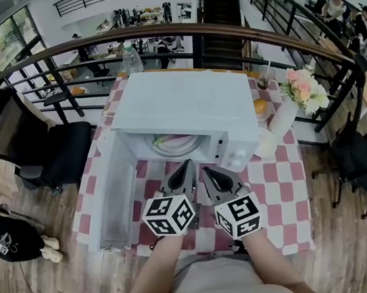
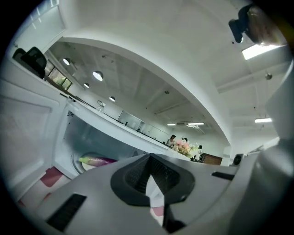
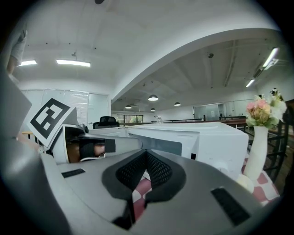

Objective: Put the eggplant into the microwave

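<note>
With the eggplant [image 2: 96, 160] already inside the microwave [image 1: 183, 101], the left gripper [image 1: 187, 169] and right gripper [image 1: 209, 171], both closed and empty near its front, would best nudge the open door [image 1: 113, 200] at the left gently shut.

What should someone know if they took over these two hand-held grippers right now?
Left hand-held gripper: shut, empty, in front of the microwave opening.
Right hand-held gripper: shut, empty, beside the left one.
Eggplant: inside the microwave, lying on the turntable plate.
Door: swung wide open to the left.
Done: the eggplant is in the microwave, with nothing gripping it.
Left: the placing looks complete. Shutting the door would probably be the only extra step, if wanted.
</note>
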### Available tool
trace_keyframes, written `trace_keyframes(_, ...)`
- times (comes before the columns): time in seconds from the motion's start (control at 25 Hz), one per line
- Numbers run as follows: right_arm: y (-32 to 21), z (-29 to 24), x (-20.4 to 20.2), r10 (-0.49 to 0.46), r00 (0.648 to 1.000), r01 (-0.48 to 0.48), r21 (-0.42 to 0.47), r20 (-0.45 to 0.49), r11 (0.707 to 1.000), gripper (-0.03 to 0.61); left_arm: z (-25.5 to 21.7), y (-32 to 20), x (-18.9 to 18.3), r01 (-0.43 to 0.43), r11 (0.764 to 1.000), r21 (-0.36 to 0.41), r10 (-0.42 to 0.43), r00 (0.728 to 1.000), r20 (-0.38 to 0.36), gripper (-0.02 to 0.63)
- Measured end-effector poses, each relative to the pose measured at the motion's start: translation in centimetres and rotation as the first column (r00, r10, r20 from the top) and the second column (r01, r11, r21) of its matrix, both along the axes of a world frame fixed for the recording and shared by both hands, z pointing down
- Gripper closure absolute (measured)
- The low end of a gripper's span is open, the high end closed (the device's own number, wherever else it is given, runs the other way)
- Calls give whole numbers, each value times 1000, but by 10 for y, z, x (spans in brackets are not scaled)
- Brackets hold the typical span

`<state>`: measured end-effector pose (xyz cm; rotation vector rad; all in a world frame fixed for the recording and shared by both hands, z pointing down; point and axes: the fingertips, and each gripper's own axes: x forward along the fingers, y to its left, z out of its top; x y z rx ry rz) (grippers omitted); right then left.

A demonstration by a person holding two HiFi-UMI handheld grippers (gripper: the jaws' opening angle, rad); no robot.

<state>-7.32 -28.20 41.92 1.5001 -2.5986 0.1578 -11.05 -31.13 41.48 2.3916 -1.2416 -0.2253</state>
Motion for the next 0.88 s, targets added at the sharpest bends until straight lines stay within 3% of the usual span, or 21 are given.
trace_keyframes(0.2, -3, -1, -2, 2, 1000, -2, 15, -2, 1000, 555, -3, 0, 5, -18, 996, 85, 6, 989, 148, 614)
trace_keyframes(0.36, -6, -3, 0, 13, 1000, -13, 30, 4, 999, 555, -6, 0, 9, -38, 988, 148, 5, 976, 217, 614)
trace_keyframes(0.56, -8, -6, 6, 34, 999, -35, 49, 13, 998, 555, -14, 4, 14, -66, 975, 212, 10, 967, 255, 614)
trace_keyframes(0.88, -4, -8, 5, 29, 999, -30, 70, 15, 997, 555, -18, 12, 18, -92, 965, 247, 22, 963, 270, 614)
